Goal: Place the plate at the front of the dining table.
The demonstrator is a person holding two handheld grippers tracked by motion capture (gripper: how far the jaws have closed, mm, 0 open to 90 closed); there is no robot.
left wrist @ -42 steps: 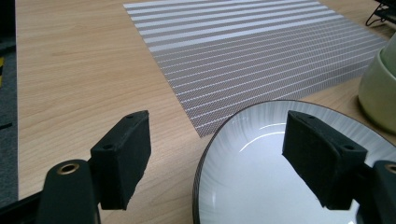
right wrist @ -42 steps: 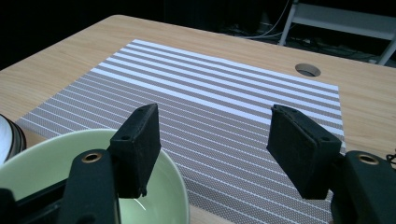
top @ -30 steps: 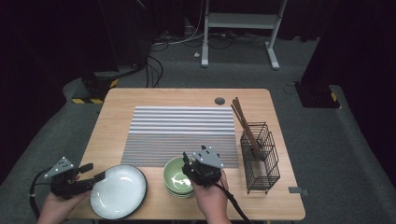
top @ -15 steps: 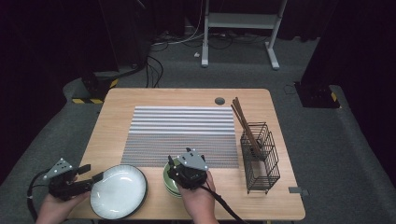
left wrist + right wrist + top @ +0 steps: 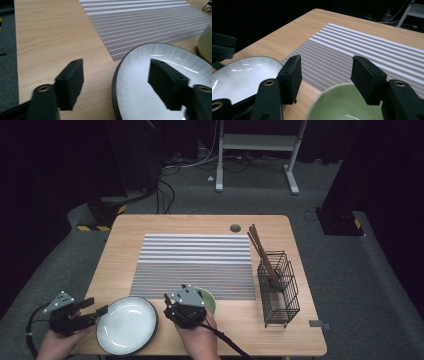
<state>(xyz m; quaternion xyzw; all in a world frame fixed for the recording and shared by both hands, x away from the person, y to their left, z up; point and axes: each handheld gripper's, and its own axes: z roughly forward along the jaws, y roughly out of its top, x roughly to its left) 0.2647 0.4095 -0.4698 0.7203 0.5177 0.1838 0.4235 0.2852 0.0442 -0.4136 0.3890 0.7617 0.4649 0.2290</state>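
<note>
Green bowl (image 5: 207, 299): your right gripper (image 5: 325, 75) straddled its rim, fingers wide; left gripper (image 5: 117, 86) straddled the adjacent plate's (image 5: 127, 325) edge, wide.

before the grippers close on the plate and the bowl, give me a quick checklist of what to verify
1. Left gripper open: ok, jaws wide apart.
2. Left gripper straddles the plate rim: ok, one jaw outside the edge, one over the plate in the left gripper view.
3. Right gripper open: ok.
4. Right gripper lined up on the bowl rim: cannot tell, one jaw looks over the bowl, the other outside it, but the depth is unclear.
5. Plate and bowl apart: ok, a strip of table shows between them in the high view.
6. Striped mat free for setting things down: ok.
</note>
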